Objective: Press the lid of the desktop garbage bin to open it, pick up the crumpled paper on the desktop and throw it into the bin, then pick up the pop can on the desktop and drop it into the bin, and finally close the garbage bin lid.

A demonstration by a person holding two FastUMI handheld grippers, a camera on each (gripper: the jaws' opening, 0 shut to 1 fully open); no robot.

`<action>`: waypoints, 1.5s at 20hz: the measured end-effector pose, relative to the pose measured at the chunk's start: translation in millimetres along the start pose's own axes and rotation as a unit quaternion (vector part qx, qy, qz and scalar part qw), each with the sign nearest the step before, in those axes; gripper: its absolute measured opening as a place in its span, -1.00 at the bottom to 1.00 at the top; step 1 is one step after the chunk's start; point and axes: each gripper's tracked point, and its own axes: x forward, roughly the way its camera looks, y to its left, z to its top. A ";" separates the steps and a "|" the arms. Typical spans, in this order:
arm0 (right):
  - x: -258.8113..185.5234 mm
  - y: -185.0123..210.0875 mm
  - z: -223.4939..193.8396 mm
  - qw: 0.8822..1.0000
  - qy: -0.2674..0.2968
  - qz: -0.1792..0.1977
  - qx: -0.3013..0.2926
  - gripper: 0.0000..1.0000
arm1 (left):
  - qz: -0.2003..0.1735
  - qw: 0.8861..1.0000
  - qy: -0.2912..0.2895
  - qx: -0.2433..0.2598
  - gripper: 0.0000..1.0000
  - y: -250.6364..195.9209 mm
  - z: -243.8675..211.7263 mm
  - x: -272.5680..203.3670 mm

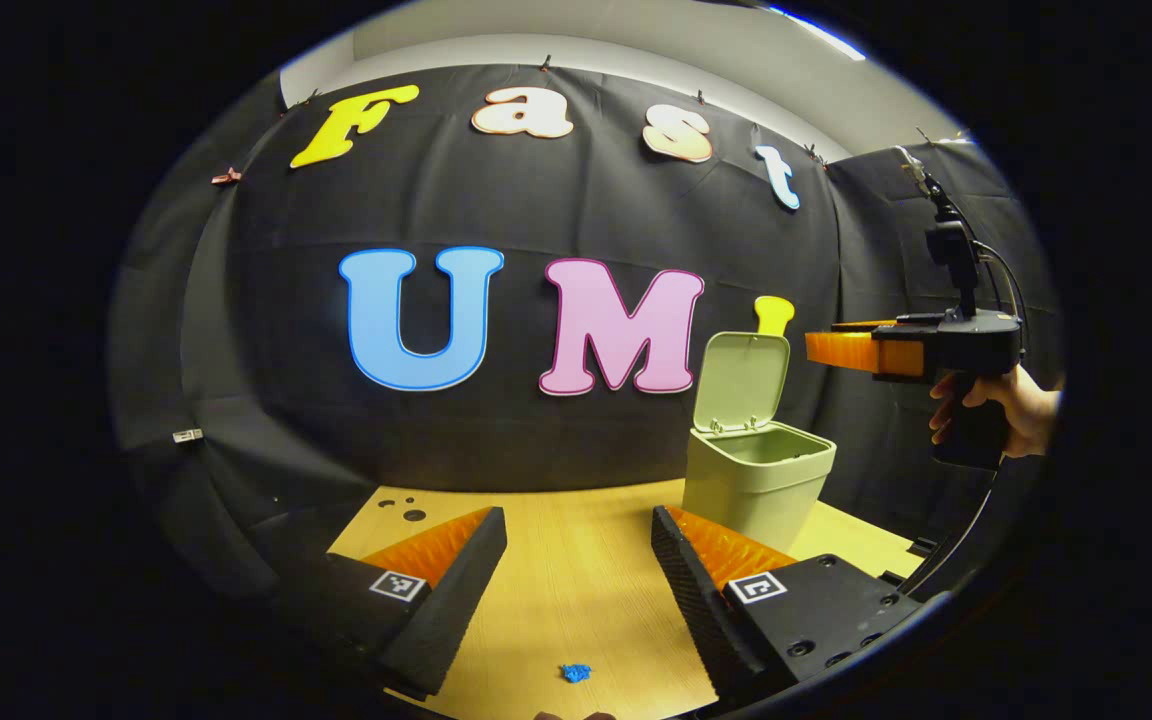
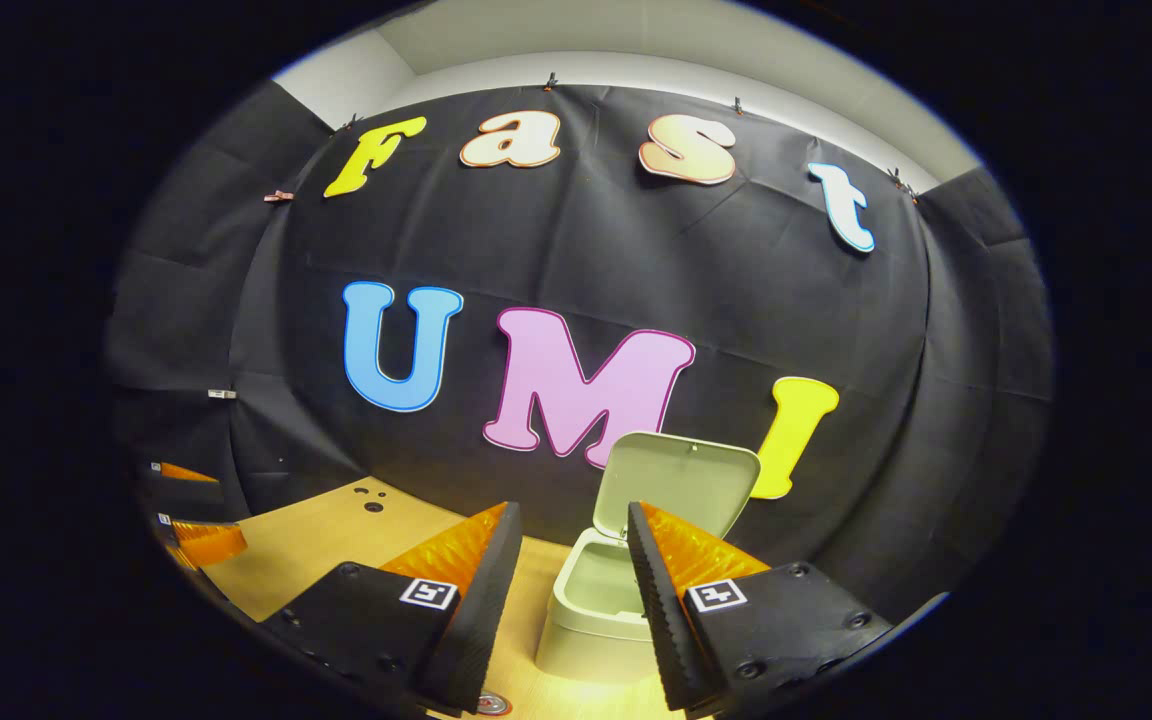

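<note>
Pale-green plastic bin [image 1: 756, 480] looks light, lid [image 1: 742, 380] up; push its top edge gently, both grippers' fingers [image 2: 481, 590] spread, empty.

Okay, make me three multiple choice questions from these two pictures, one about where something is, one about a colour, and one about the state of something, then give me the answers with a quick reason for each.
1. Where is the right tongs held?
A. Above the open garbage bin
B. Flat on the table
C. Beneath the table

2. What colour is the small scrap on the table near the left tongs?
A. Red
B. Blue
C. White

3. How does the bin's lid stand?
A. Shut flat
B. Taken off, lying on the table
C. Raised upright on its hinge

Answers: 1 A, the right gripper view looks down into the bin's opening. 2 B, the left gripper view shows it blue. 3 C, the lid stands up behind the opening in both views.
</note>
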 end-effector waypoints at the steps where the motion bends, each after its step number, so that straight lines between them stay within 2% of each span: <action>1: -2.6 2.4 -5.2 1.000 0.005 0.000 -0.001 0.38 | -0.002 1.000 0.009 0.001 0.88 -1.2 -8.5 1.5; 10: -24.2 22.5 -50.6 0.997 0.065 0.017 0.023 0.43 | -0.001 0.990 0.136 -0.023 0.89 4.9 -126.6 23.0; 18: -42.5 17.2 -76.1 0.994 0.103 0.019 0.041 0.43 | 0.008 0.970 0.242 -0.010 0.83 6.1 -237.0 42.8; 23: -45.0 8.5 -88.7 0.991 0.123 0.019 0.046 0.43 | 0.017 0.961 0.275 -0.001 0.83 8.5 -276.8 55.9; 30: -45.6 3.6 -99.3 0.988 0.138 0.020 0.059 0.44 | 0.024 0.944 0.328 0.003 0.56 16.6 -328.6 60.9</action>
